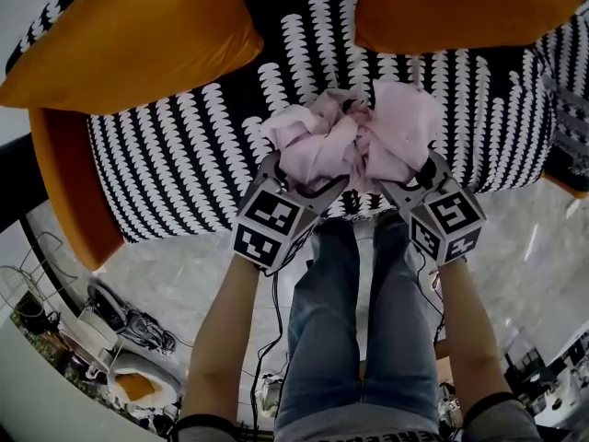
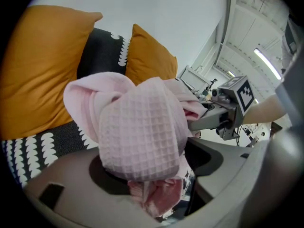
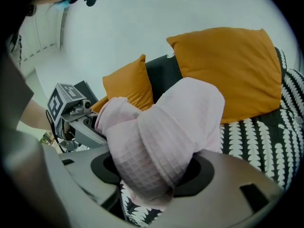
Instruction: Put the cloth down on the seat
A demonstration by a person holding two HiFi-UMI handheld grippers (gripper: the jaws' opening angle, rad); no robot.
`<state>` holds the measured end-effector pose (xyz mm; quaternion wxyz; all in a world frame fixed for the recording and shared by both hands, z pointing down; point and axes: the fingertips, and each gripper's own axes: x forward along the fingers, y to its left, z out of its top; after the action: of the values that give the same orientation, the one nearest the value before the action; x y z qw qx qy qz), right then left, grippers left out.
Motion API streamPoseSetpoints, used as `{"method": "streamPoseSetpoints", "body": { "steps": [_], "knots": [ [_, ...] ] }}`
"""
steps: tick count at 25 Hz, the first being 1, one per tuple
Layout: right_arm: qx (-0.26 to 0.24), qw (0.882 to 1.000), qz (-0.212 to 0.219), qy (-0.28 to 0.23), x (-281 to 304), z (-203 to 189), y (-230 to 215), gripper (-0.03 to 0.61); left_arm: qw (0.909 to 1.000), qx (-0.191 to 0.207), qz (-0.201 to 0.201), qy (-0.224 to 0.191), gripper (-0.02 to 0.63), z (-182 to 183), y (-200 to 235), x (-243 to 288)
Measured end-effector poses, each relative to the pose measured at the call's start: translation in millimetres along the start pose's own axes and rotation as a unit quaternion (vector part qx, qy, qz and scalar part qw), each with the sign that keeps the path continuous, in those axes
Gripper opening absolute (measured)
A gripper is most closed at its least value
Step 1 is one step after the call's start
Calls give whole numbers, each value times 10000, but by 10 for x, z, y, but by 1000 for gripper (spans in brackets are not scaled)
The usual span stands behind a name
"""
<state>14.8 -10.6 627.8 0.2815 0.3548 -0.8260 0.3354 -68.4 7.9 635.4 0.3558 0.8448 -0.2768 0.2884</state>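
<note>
Cloth point(image 1: 354, 141), pink and waffle-woven, sits bunched between the two grippers over the front part of the seat point(image 1: 175, 173), which has a black cover with rows of white marks. The left gripper point(image 1: 304, 180) is clamped on one bundle of it and the right gripper point(image 1: 416, 178) on another. Each gripper's own view shows folds crammed between its jaws, where the head view has the cloth covering the jaw tips. Only the head view shows the person's legs point(image 1: 322, 339) in jeans and the marbled floor point(image 1: 184, 284). The gripper views show two orange cushions point(image 1: 138, 35) standing against the seat back, and each shows the other gripper reaching into the cloth. I cannot tell whether the cloth touches the seat.
</note>
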Motion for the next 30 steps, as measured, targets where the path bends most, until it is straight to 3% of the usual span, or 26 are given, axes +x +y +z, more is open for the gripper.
{"method": "streamPoseSetpoints", "body": {
  "steps": [10, 17, 26, 28, 30],
  "knots": [
    [-17, 9999, -123, 119, 31, -129, -84, 265, 9992, -82, 384, 85, 341, -180, 168, -40],
    [49, 9995, -315, -15, -67, 0, -217, 265, 9946, -182, 1025, 28, 176, -187, 404, -207],
    [-269, 9984, -485, -62, -188, 70, -202, 222, 9882, -180, 1506, -206, 114, -159, 464, -329],
    [-336, 9977, -590, -71, -220, 70, -210, 218, 9848, -144, 1713, -261, 59, -155, 509, -393],
    [-319, 9972, -661, -108, -286, 87, -240, 218, 9830, -227, 1795, -320, 49, -147, 522, -451]
  ]
}}
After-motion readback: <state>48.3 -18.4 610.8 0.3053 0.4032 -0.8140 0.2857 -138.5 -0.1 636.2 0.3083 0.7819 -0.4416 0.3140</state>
